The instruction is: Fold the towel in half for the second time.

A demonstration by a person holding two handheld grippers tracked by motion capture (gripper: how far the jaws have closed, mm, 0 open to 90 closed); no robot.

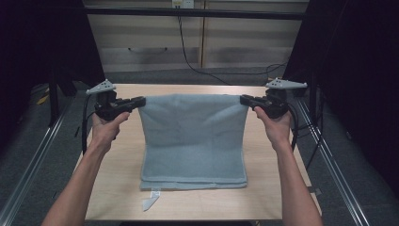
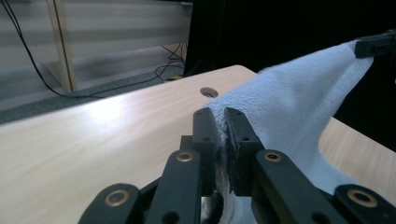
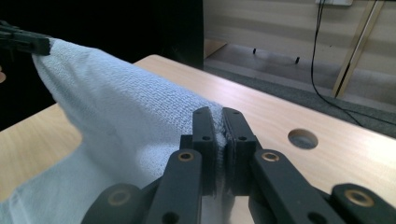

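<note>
High view: the left gripper (image 1: 141, 101) and right gripper (image 1: 243, 100) each pinch a far corner of the pale blue towel (image 1: 193, 136), lifted above the table (image 1: 113, 188) (near edge resting); the fold itself remains undone.

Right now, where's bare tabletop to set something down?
Bare strips of the light wooden table flank the pale blue terry towel left and right, under each forearm. The front edge is narrower and holds a small white tag. The middle is covered by towel.
</note>
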